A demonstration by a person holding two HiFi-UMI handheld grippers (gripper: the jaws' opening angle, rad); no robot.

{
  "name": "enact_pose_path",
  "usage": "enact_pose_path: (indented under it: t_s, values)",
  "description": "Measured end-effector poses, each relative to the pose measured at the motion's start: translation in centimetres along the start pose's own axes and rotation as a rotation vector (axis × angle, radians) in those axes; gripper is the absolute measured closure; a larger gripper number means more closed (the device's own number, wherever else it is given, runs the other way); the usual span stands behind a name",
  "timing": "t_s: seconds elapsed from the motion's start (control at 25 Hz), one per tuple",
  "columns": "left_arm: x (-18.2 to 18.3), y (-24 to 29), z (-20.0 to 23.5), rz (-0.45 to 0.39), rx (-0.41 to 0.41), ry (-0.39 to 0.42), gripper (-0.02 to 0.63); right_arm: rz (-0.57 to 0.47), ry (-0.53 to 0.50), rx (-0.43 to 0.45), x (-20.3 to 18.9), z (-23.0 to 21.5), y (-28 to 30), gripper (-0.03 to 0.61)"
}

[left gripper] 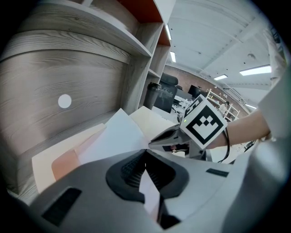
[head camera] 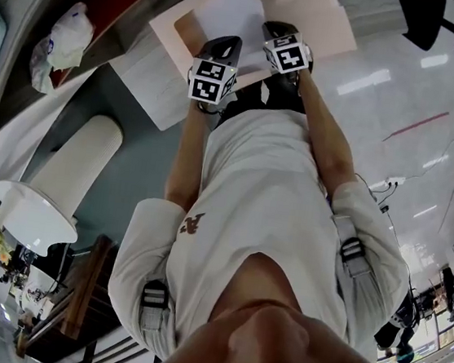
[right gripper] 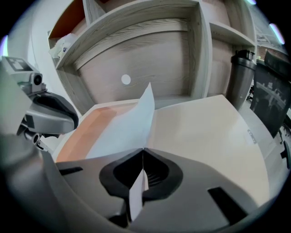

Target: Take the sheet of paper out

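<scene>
A white sheet of paper [right gripper: 129, 125] rises out of an open cream folder [right gripper: 204, 132] with a peach inner flap, which lies on the desk below the shelf. My right gripper [right gripper: 143, 150] is shut on the sheet's near edge, and the paper runs on between its jaws. My left gripper [left gripper: 145, 152] is also shut on the sheet [left gripper: 116, 136], a little to the left. In the head view both grippers [head camera: 223, 45] [head camera: 278, 31] sit side by side at the sheet [head camera: 236, 9]. From the left gripper view the right gripper [left gripper: 170, 136] shows close by.
A wooden shelf unit [right gripper: 150, 63] with a round white sticker stands right behind the folder. A dark tumbler [right gripper: 241, 77] stands at its right end. A plastic bag [head camera: 64, 37] lies on a shelf at the left. A white cylinder [head camera: 77, 162] stands beside the desk.
</scene>
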State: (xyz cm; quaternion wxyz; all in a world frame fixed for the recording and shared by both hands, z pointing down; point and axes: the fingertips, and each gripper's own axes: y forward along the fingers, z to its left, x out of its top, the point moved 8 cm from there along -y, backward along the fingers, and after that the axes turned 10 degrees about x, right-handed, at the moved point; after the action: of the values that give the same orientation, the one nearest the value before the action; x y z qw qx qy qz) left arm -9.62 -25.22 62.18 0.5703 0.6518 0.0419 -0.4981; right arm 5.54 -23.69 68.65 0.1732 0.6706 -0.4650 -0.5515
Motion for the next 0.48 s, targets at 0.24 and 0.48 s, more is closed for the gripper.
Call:
enact_pose_path:
  t_s: [0.24, 0.48]
  values:
    - [0.5, 0.4, -0.7, 0.000, -0.031, 0.030, 0.594, -0.035, 0.015, -0.034, 0.0, -0.5, -1.7, 0.558]
    - [1.1, 0.5, -1.7, -0.010, -0.055, 0.061, 0.594, -0.070, 0.035, -0.059, -0.4, -0.7, -3.6, 0.558]
